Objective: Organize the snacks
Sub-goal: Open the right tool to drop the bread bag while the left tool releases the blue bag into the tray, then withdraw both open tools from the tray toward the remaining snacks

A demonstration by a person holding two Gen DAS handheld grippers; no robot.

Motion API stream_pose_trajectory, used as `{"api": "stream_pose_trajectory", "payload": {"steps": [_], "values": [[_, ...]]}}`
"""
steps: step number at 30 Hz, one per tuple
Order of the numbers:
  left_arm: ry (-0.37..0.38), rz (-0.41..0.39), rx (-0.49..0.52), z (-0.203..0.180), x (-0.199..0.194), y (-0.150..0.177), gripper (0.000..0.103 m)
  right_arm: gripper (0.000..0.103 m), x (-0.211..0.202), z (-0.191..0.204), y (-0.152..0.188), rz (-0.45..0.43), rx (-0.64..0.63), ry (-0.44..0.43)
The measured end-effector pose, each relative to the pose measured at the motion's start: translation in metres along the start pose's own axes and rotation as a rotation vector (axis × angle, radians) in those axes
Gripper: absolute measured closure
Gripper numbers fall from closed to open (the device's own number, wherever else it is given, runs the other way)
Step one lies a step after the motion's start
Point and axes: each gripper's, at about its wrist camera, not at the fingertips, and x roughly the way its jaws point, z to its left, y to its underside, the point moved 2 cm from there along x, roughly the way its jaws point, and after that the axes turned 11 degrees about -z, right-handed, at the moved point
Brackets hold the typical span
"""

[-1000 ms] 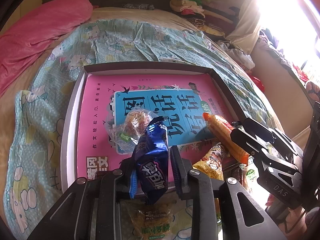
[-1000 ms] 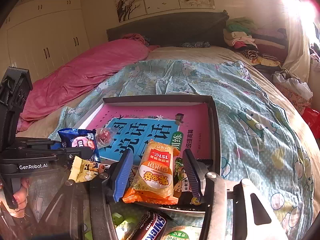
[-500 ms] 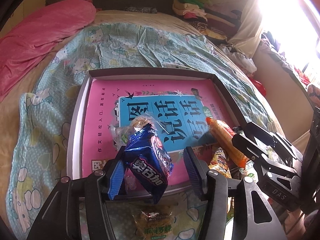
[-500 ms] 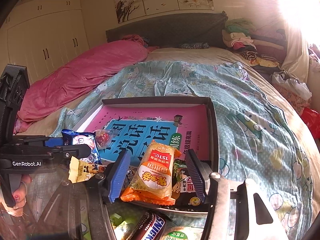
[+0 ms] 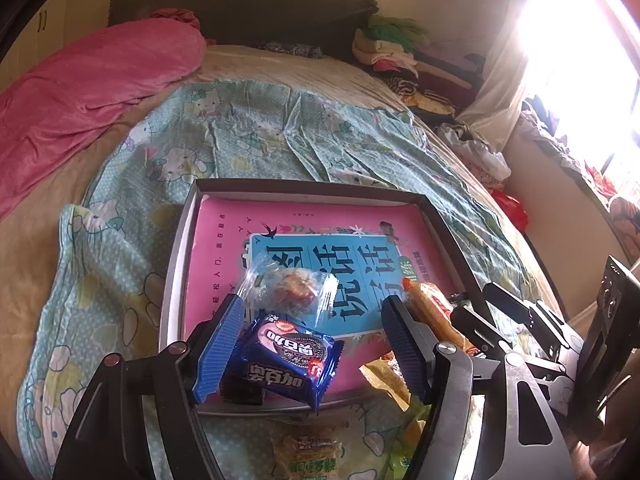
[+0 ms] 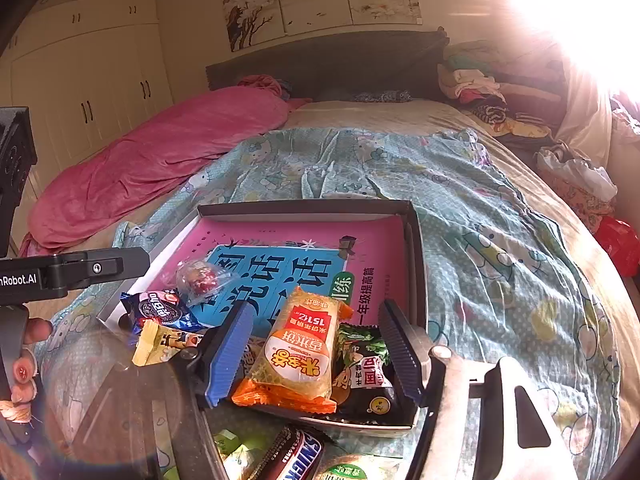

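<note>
Lying at the near left corner of the shallow box (image 5: 182, 240), the blue Oreo packet (image 5: 286, 358) sits between the spread blue pads of the left tongs (image 5: 312, 344), which are released; the packet's left edge seems to touch the left pad, though I cannot tell for sure. Just beyond it rests a clear-wrapped pastry (image 5: 290, 290) on the pink and blue book (image 5: 320, 256) that lines the box. Near the box's right corner, the orange rice cracker packet (image 6: 298, 346) lies between the open fingers of the right tongs (image 6: 316, 354), released too, with a dark green snack bag (image 6: 366, 372) beside it on the right. A yellow wrapper (image 6: 160, 342) lies over the box's front rim. In front of the box a Snickers bar (image 6: 290, 458) rests on the Hello Kitty sheet (image 6: 480, 240) of the bed, with a pink blanket (image 6: 152, 160) along the bed's left side.
</note>
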Motion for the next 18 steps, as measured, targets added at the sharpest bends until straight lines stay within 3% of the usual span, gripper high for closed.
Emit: {"api": "stream_pose_trajectory", "payload": {"steps": [5, 18], "values": [[-0.007, -0.010, -0.013, 0.004, -0.004, -0.003, 0.029, 0.030, -0.004, 0.001, -0.002, -0.019, -0.012, 0.014], [0.011, -0.059, 0.010, -0.003, -0.024, -0.014, 0.028, 0.028, -0.010, 0.000, -0.007, -0.052, -0.013, 0.025]]}}
